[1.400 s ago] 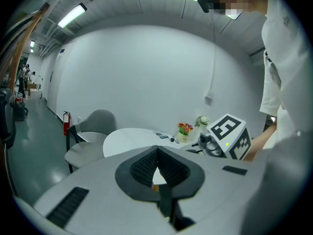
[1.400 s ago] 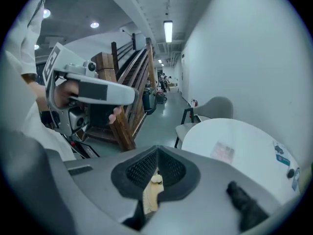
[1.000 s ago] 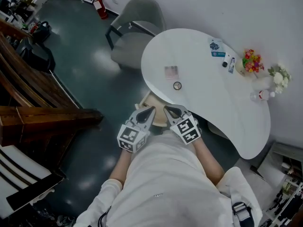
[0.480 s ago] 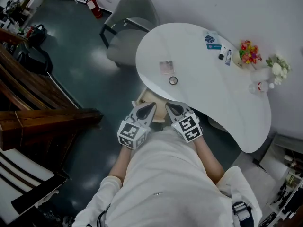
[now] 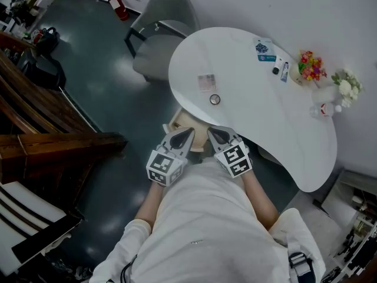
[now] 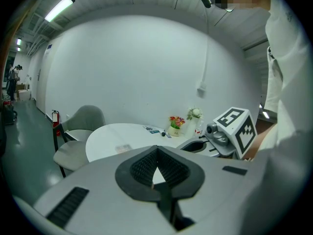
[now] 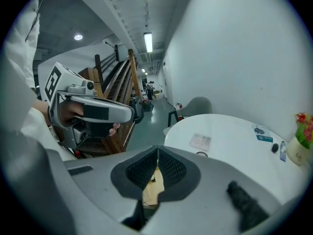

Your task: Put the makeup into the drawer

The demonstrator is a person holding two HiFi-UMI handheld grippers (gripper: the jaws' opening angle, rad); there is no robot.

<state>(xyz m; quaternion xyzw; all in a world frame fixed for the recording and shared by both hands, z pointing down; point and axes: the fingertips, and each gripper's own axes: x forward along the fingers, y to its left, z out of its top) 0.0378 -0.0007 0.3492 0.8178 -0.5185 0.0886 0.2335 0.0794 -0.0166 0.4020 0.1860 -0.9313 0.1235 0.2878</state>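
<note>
white top, grey grippers

the person wears a white long-sleeved top (image 5: 206, 229), its sleeves (image 5: 132, 240) bunched near the elbows. the left gripper (image 5: 188, 133) and right gripper (image 5: 211, 131) have smooth grey shells tapering to a point, lined with black ribbed pads (image 6: 173, 169). each carries a white cube (image 5: 165, 168) printed with black square markers. a dark strap (image 5: 298, 263) lies beside the right sleeve.

White table (image 5: 259, 93), grey chair (image 5: 168, 16)

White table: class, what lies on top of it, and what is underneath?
On the white table: a flat card, a round item, a blue packet, small tubes and flowers. Beneath its near edge a tan unit shows partly; the rest is covered.
</note>
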